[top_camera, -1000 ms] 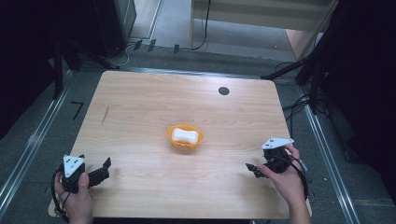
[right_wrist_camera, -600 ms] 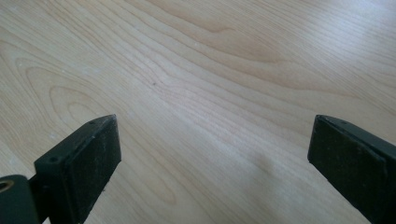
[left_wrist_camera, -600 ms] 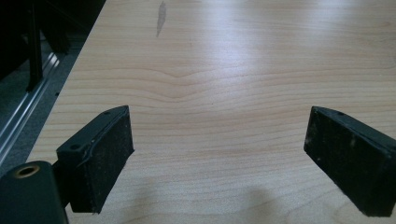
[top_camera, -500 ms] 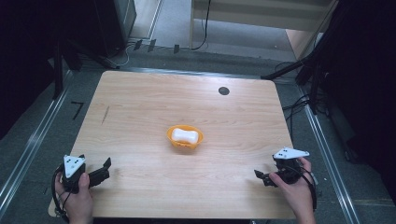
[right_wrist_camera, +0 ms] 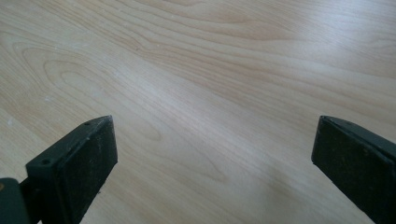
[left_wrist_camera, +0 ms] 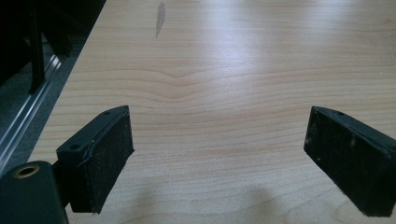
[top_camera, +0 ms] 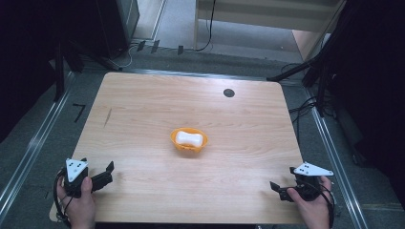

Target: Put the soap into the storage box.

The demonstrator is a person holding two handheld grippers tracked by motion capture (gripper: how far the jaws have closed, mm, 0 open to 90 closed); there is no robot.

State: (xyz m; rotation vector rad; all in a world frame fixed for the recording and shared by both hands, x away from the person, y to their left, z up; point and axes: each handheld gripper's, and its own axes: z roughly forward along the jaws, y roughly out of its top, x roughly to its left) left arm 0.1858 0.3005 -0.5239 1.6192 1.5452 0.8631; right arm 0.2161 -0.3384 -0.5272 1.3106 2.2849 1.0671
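An orange bowl [top_camera: 189, 141] sits near the middle of the wooden table [top_camera: 143, 114], with a white bone-shaped piece [top_camera: 186, 139] lying in it. My left gripper [top_camera: 108, 172] rests at the table's front left corner, held by a hand, jaws wide apart and empty. In the left gripper view the gripper [left_wrist_camera: 219, 158] frames bare wood. My right gripper [top_camera: 279, 190] is at the front right corner, also open and empty. The right gripper view has that gripper [right_wrist_camera: 212, 168] over bare wood grain.
A small black round cap [top_camera: 229, 92] lies near the table's far edge. A dark streak [top_camera: 108, 117] marks the wood at the left. Metal rails [top_camera: 28, 148] run along both sides of the table. Cables [top_camera: 305, 107] hang at the right.
My right gripper has pulled back toward the front right corner and away from the bowl. The left gripper has stayed put.
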